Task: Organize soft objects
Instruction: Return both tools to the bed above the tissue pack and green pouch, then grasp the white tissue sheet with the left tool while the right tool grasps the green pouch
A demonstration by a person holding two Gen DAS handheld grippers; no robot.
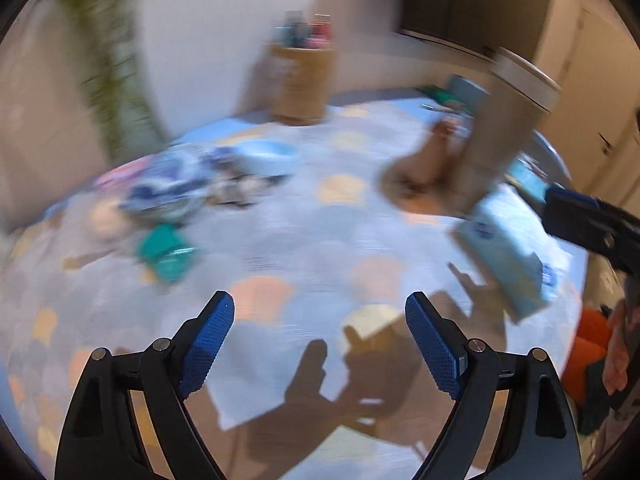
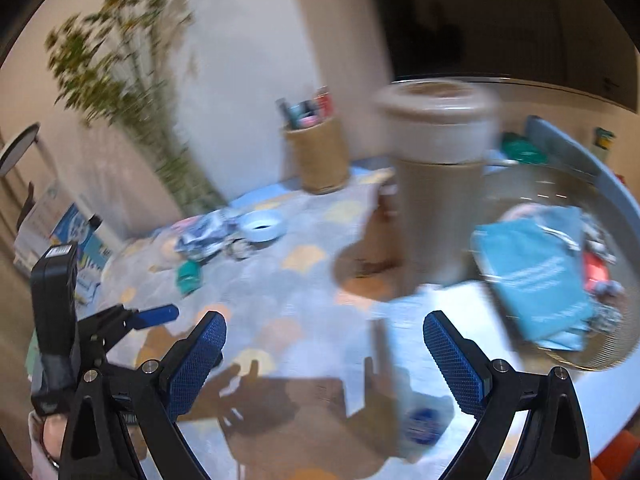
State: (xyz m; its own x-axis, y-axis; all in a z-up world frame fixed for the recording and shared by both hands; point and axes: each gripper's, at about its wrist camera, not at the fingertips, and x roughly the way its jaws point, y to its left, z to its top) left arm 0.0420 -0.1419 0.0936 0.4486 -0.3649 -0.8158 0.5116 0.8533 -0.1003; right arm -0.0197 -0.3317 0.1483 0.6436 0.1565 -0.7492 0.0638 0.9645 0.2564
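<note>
Closest in, both tools are spread wide with nothing between their blue pads: the left gripper [image 1: 320, 344] hangs over the patterned tablecloth [image 1: 280, 240], and the right gripper [image 2: 325, 360] does the same on its own side. In the right wrist view the left gripper shows again at the left edge, one blue finger [image 2: 158, 315] sticking out, clear of everything.

Just ahead of the right gripper, a pale blue tissue pack [image 2: 412, 360] lies on the cloth, badly blurred; in the left wrist view the same pack [image 1: 508, 248] sits to the right, near the dark body of the other tool.

Further out, a teal packet [image 1: 168, 252] lies alone on the cloth, and beyond it a heap of blue-and-white soft items [image 1: 168, 184] rests beside a light blue bowl [image 1: 268, 156].

To the right stands a tall beige canister [image 2: 436, 184], and past it a round tray [image 2: 616, 216] holds a teal pouch [image 2: 536, 272] and other small things too smeared to name.

Farthest back, a woven holder [image 2: 320, 156] with pens stands against the wall, a leafy plant [image 2: 132, 80] to its left.
</note>
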